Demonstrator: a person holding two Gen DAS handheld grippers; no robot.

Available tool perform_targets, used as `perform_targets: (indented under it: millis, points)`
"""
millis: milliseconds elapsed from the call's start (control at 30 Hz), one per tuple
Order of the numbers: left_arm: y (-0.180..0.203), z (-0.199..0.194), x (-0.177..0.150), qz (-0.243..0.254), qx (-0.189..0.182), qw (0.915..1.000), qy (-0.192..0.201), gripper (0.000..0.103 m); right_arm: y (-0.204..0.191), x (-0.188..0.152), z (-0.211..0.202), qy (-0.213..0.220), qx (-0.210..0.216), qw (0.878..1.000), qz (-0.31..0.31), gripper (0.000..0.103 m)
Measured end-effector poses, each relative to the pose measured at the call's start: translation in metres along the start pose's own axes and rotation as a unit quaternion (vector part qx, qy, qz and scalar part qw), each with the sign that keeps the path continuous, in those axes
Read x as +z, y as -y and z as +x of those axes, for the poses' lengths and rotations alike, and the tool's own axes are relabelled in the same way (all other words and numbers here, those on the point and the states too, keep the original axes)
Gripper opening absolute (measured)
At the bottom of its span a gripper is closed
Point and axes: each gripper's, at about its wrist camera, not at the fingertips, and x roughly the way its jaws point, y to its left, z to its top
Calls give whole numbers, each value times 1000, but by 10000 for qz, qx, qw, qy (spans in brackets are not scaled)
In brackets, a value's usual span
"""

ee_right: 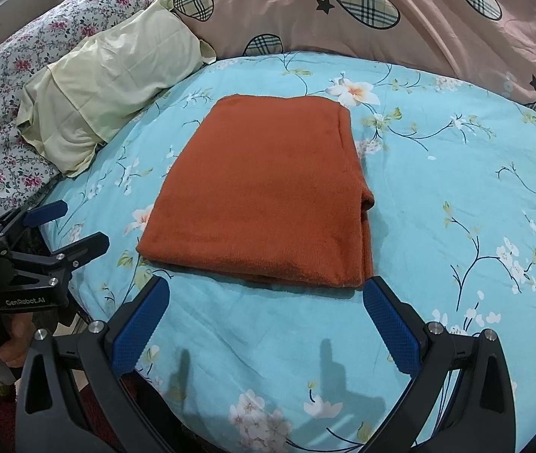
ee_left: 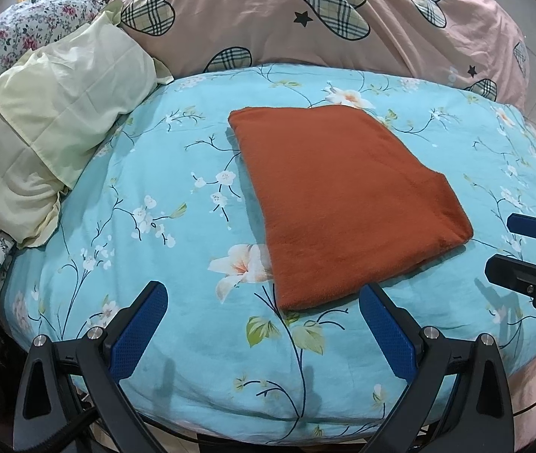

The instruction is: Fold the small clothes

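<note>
A rust-orange cloth [ee_left: 343, 200] lies folded into a flat rectangle on the light blue floral bedspread [ee_left: 154, 173]; it also shows in the right wrist view [ee_right: 264, 196]. My left gripper [ee_left: 264, 294] is open and empty, above the bedspread just short of the cloth's near edge. My right gripper [ee_right: 266, 290] is open and empty, its fingertips close to the cloth's near edge. The right gripper also shows at the right edge of the left wrist view [ee_left: 509, 245], open. The left gripper shows at the left of the right wrist view [ee_right: 68, 222], open.
A pale yellow pillow [ee_left: 41, 132] lies at the left of the bed. A pink quilt with plaid hearts [ee_left: 305, 19] is piled behind the cloth. A floral quilt [ee_left: 22, 30] sits far left. The bed's near edge [ee_left: 268, 426] is below the grippers.
</note>
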Motion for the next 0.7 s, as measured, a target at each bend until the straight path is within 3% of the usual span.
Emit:
perform_targets:
  millis: [700]
  points:
    - [2, -1, 8, 67, 35, 10000, 63, 102, 4, 15, -1, 30, -66, 9999, -91, 102]
